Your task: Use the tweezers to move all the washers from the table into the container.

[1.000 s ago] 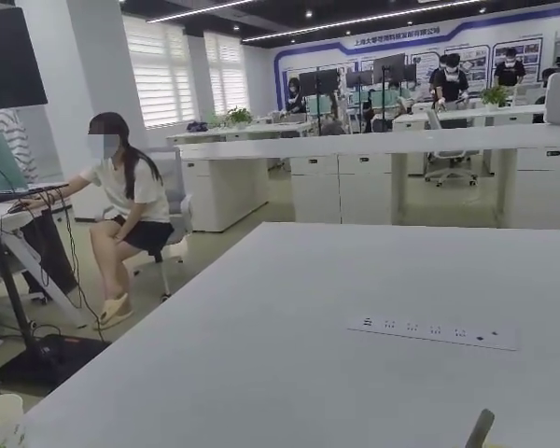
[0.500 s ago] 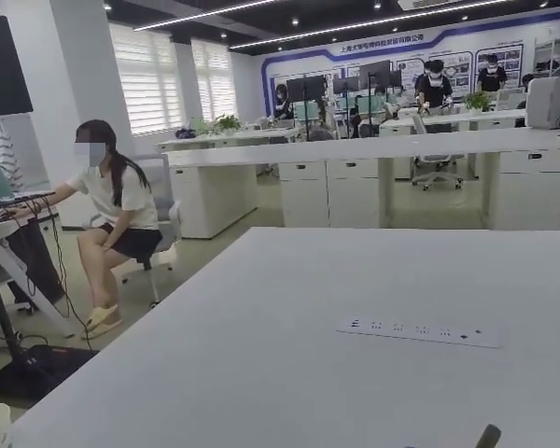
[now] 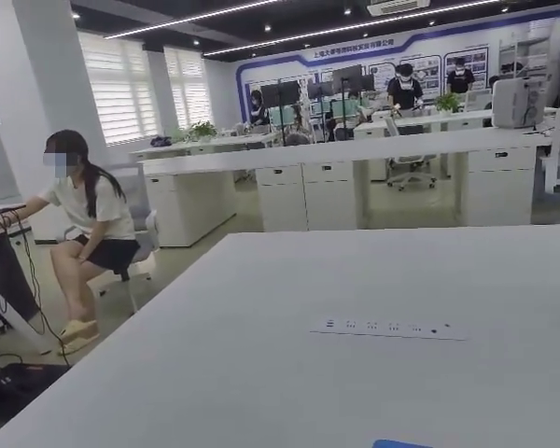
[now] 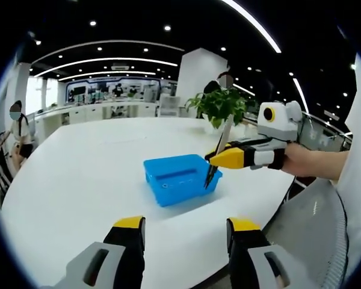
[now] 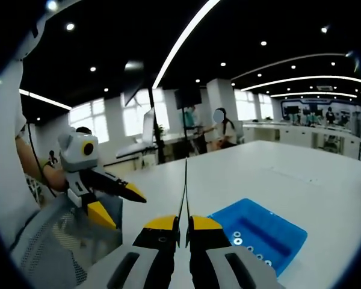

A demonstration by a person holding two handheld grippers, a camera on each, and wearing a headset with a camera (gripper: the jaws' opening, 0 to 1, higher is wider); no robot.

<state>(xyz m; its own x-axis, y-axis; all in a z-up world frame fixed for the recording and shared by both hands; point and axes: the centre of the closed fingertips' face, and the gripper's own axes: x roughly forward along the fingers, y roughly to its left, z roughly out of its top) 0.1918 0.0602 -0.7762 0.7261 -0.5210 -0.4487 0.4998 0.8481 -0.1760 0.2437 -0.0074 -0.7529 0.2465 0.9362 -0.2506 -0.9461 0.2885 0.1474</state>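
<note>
Over the right-hand end of the blue container (image 4: 179, 179), as the left gripper view shows it, the right tool (image 4: 220, 158) hangs with a person's hand (image 4: 305, 162) behind it. Its yellow-tipped jaws are pressed together on a pair of tweezers (image 4: 220, 149). The tweezers slant downward, and their dark tip points into the container near its right wall. Whether the tip touches the container or carries a washer is too small to tell.

The right gripper view looks along the same right tool (image 5: 184, 224). There the jaws meet around the tweezers (image 5: 185, 180), whose thin blades rise straight up the middle of the view. The container (image 5: 260, 233) lies to the right of the blades on the white tabletop (image 5: 271, 180). Several small pale washers (image 5: 243, 239) rest on the container's floor, towards its near-left side.

The left tool (image 4: 186, 227) is held on the near side of the container and apart from it. Its two jaws stand wide apart with nothing between them. In the right gripper view the left tool (image 5: 121, 208) appears well to the left of the container, off the tabletop's edge, with its jaws spread.

In the head view the tabletop (image 3: 261, 336) stretches forward, and a sliver of the container (image 3: 401, 444) shows at the bottom edge. A white power strip (image 3: 387, 329) is set flush into the surface beyond the container. Far to the left of the container a seated person (image 3: 82, 217) works at another desk. A leafy plant (image 4: 219, 105) stands behind the container in the left gripper view.
</note>
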